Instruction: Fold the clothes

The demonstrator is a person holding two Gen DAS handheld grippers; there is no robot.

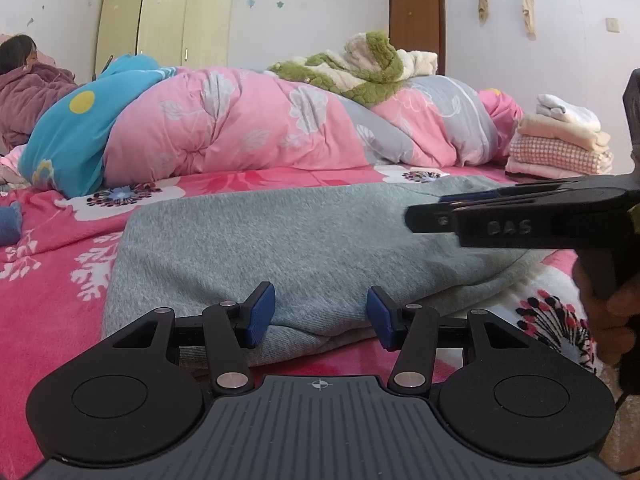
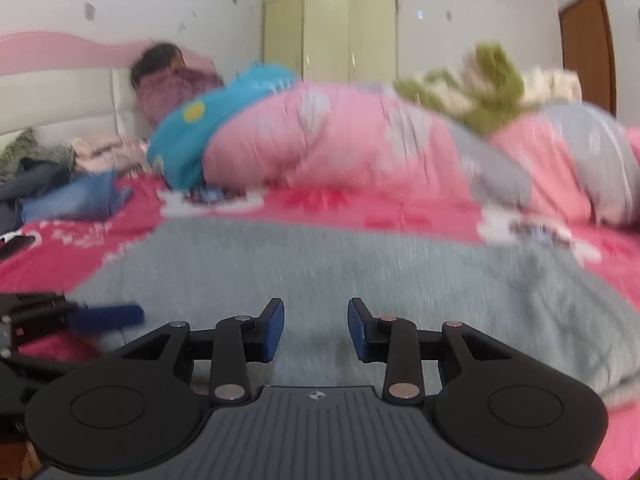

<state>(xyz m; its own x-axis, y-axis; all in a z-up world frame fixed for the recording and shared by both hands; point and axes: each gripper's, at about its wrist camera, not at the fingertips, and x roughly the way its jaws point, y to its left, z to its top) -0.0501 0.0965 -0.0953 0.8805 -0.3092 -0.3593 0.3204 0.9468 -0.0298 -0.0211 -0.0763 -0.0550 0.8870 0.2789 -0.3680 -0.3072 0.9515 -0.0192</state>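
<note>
Through the left wrist camera my left claw [image 1: 321, 316] stood spread at the near edge of the grey garment [image 1: 304, 236], which lay partly folded on the bed [image 1: 52, 300], its pads pinching nothing. Through the blurred right wrist camera my right claw [image 2: 316, 330] was likewise spread over the cloth, empty. I judged we were between folds; next, both claws needed to close on that near edge.
</note>
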